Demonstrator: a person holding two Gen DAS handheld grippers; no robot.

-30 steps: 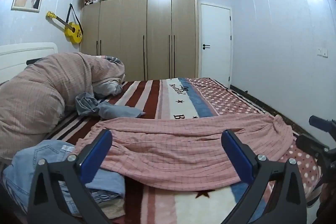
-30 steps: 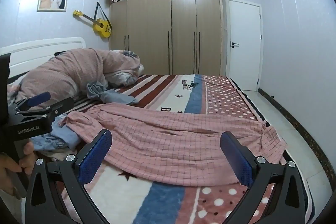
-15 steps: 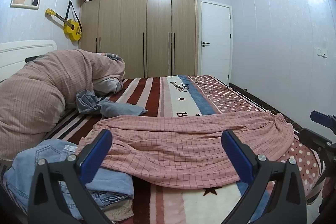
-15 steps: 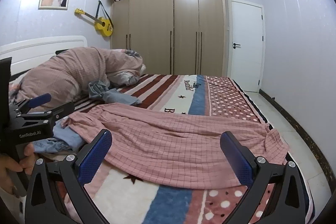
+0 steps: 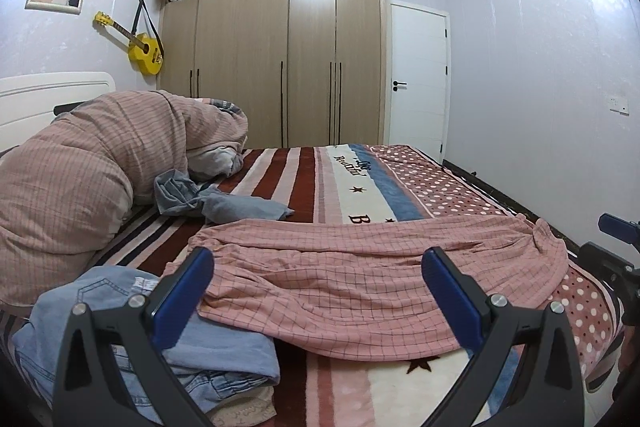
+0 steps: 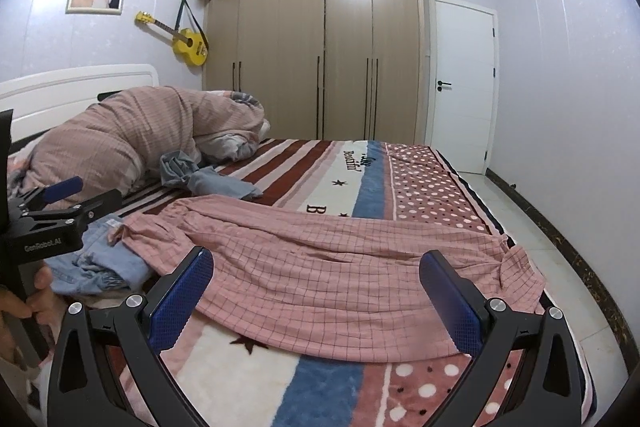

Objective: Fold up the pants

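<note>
1. The bed (image 5: 344, 179) carried everything.
2. The pink checked pants (image 5: 360, 267) lay spread across the bed's near edge.
3. Folded jeans (image 5: 120, 311) sat just beside them.
4. The left tool (image 5: 318, 291) and right tool (image 6: 316, 291) hovered wide open over the pants, holding nothing.

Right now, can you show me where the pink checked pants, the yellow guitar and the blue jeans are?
pink checked pants (image 5: 360, 267), left wrist view, on the middle of the spread cloth.
yellow guitar (image 6: 190, 47), right wrist view, on its round body.
blue jeans (image 5: 104, 291), left wrist view, on the top of the pile.
</note>
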